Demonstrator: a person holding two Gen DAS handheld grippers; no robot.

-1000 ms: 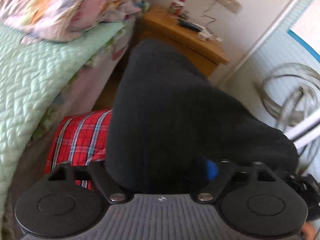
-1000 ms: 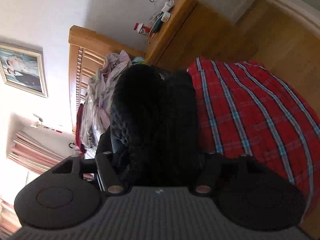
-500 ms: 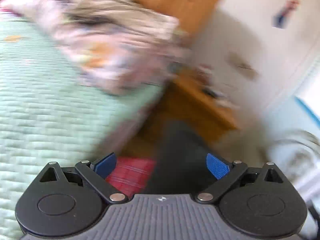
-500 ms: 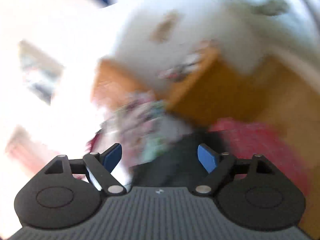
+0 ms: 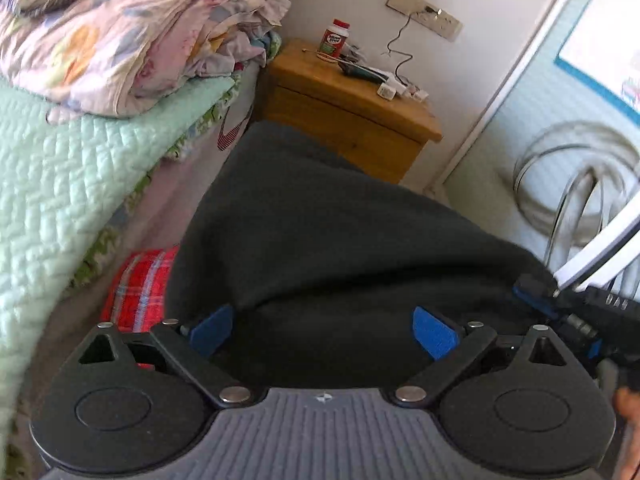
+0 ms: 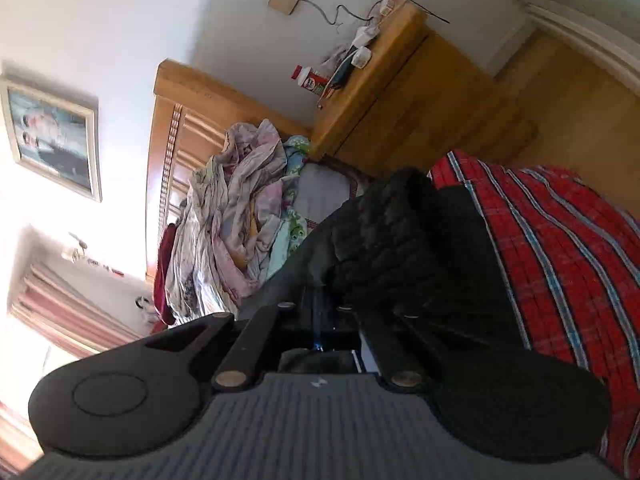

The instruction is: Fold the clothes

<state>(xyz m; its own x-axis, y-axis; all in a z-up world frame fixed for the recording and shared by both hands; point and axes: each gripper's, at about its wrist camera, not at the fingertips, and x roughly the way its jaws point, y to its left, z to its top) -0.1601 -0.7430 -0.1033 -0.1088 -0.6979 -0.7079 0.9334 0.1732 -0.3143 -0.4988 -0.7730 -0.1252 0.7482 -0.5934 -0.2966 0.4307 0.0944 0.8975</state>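
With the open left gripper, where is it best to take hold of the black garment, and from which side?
Probably the black garment edge lying between the left gripper fingers, approached straight forward. The cloth hangs taut toward the right gripper, which appears shut on the other end, so this near fold is the free thick part within reach.

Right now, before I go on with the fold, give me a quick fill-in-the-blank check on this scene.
1. The left gripper has its blue pads ____ around the black garment.
2. The right gripper is shut on the ____ garment.
3. The checked cloth under the garment is mainly ____.
4. The red-capped bottle stands on the wooden ____.

Missing: open; black; red; nightstand
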